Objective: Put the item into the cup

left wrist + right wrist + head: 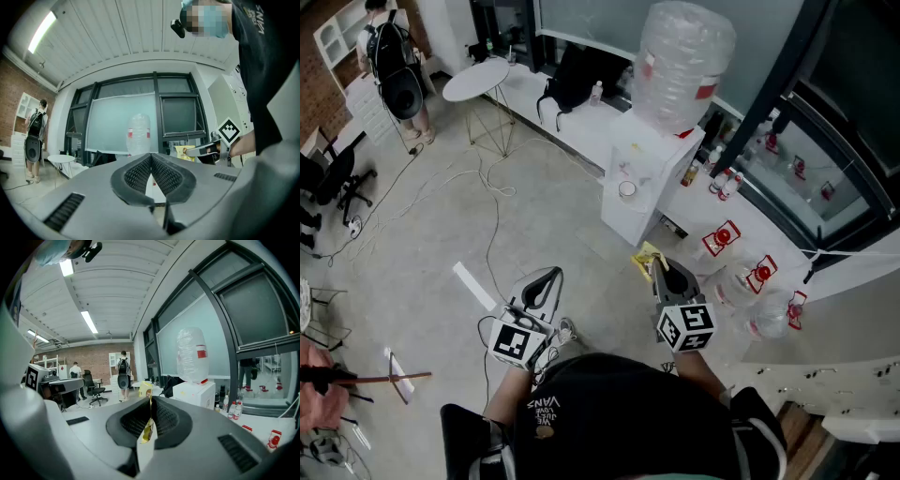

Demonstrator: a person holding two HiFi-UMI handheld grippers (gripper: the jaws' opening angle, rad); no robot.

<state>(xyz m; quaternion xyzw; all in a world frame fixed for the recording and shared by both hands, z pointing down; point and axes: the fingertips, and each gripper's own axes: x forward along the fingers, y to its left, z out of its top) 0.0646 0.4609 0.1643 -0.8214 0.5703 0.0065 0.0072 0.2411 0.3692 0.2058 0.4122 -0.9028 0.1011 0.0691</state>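
While the left claw (151, 157) is pressed together empty, the right claw (150, 400) pinches a yellow packet (146, 389).

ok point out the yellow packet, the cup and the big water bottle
yellow packet (147, 432), right gripper view, the stretch pinched between the jaws
cup (627, 189), head view, its open top
water bottle (684, 66), head view, middle of the clear body

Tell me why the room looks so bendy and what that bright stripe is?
Left gripper view: the wide lens bows the window frame and darkens corners; the ceiling light glares white. Right gripper view: same bowing. Head view: evenly lit.
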